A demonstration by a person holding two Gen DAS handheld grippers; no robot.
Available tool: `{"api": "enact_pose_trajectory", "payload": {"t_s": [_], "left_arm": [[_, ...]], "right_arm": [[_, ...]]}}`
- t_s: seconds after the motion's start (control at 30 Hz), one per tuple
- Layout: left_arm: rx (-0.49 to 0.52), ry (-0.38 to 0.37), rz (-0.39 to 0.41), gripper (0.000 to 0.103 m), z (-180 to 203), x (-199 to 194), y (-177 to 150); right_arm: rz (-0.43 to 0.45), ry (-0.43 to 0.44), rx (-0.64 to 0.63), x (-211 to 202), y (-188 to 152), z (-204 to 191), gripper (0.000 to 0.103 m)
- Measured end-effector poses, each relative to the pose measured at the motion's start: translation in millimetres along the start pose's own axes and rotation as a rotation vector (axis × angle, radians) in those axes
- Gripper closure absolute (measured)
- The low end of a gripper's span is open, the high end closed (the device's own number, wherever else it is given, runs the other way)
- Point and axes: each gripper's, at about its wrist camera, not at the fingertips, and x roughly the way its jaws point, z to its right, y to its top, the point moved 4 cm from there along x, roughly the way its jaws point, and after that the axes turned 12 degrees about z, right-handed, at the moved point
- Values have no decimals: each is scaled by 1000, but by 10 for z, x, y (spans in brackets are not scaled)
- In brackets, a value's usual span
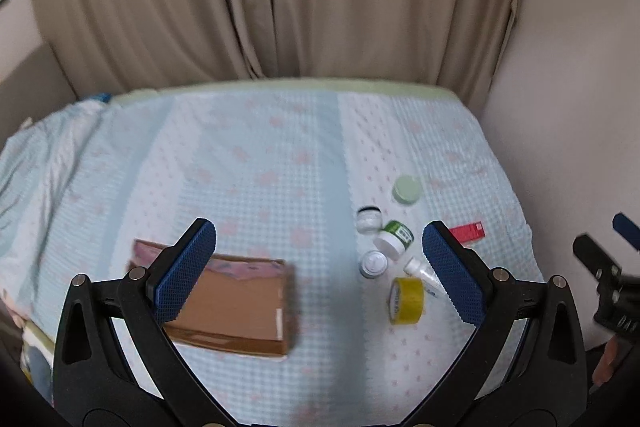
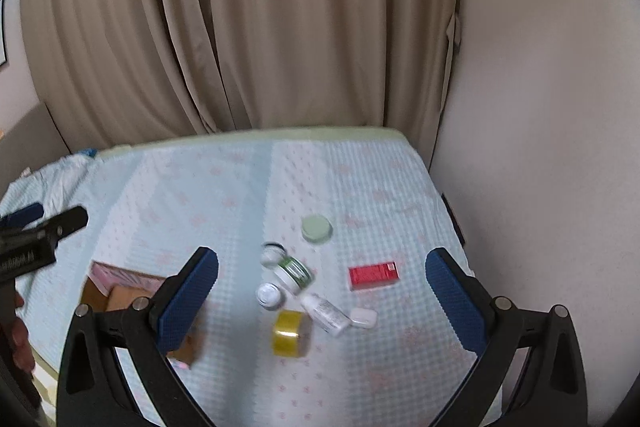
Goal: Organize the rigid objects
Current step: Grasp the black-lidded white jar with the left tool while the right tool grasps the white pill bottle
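Both claws stood wide and empty above the bed (image 1: 260,155) — the left gripper (image 1: 320,271) over the box (image 1: 236,307), the right gripper (image 2: 322,301) over the clutter. That clutter lay to the box's right: a green lid (image 2: 317,229), three small jars (image 2: 296,273) packed together, a white bottle (image 2: 326,313) on its side touching a white case (image 2: 364,317), a yellow tape roll (image 2: 291,333) just beside them, and a red carton (image 2: 374,275) apart. The likely trouble was crowding — a finger coming down on one jar could knock its neighbours. The tape, seemingly on its edge, and the bottle might roll on the soft quilt, and both views were blurred, so aim could suffer.
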Motion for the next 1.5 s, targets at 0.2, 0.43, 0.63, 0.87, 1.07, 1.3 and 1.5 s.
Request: {"api": "enact_pose_trajectory", "payload": {"t_s": [0.2,0.43,0.63,0.87,1.07,1.3,1.5], "left_arm": [[-1,-32,-126,0,323,883,-129],[-3,-93,-306,0,589,2074,-384],[3,-126,-463,0,737,3044,-712],[-3,-143,-623,5,843,3826,-1159],[-2,-141,-739,6,897,4239,-1511],[12,-138,-800,25,933,4532,-1756],[30,-166,-793,36,1026,4595,-1841]], "right_arm": [[-105,17,-27,637,-420,310,0],[-156,65,-173,1398,-940,443,0],[-267,151,-343,1987,-1469,344,0],[-380,233,-499,2504,-1993,182,7],[-482,298,-511,2819,-2329,95,18],[-565,391,-512,3054,-2593,-13,35],[-627,442,-546,3178,-2795,-126,55]]}}
